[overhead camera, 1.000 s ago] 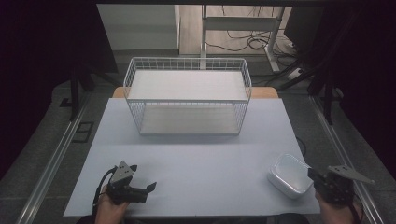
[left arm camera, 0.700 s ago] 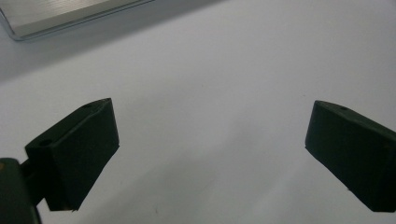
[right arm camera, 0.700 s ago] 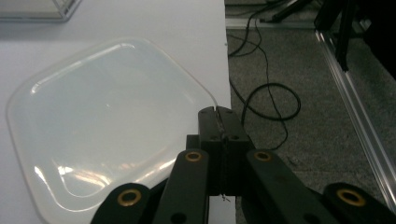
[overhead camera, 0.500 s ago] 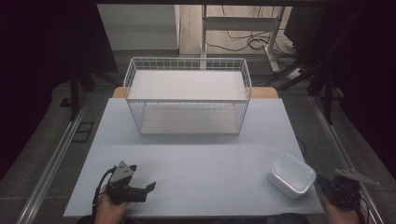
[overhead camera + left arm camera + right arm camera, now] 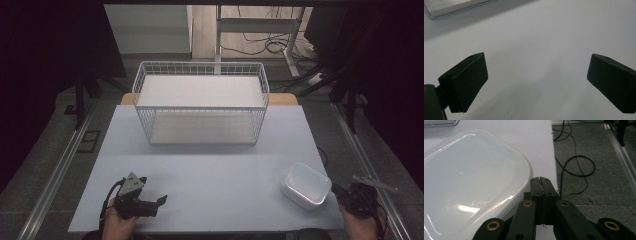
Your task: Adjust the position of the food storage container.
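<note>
Up close, the right tool sits closed beside the container.

A pale worktop is stretching from near to far, carrying two things. A white wire basket is standing at its far middle, and a white lidded container is sitting at the near right corner, just beside the edge. Grey floor is lying around the worktop.
</note>
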{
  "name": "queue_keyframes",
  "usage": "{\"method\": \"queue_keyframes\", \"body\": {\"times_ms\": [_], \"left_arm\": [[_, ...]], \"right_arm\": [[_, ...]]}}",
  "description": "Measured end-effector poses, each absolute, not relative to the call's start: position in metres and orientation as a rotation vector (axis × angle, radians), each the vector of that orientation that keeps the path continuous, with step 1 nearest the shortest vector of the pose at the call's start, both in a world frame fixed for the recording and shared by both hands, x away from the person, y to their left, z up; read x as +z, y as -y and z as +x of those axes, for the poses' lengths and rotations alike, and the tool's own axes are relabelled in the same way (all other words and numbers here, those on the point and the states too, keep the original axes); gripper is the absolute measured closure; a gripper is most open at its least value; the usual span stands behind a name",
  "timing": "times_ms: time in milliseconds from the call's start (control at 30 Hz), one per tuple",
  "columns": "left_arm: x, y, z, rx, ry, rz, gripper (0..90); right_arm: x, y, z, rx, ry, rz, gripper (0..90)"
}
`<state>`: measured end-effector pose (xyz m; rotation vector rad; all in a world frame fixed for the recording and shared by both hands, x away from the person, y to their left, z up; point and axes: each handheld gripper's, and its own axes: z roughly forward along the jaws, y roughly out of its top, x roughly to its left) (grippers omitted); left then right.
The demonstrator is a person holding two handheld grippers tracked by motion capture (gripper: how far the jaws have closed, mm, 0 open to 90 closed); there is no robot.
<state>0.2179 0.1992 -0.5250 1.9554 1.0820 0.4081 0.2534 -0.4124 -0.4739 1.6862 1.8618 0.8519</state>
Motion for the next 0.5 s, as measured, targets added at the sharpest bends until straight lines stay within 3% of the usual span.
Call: {"method": "queue_keyframes", "body": {"times_ms": [500], "left_arm": [[-0.525, -0.199, 0.218, 0.406, -1.084, 1.956, 3.1]], "right_arm": [[-0.483, 0.370, 0.265, 0.906, -2.046, 1.628, 88.7]]}}
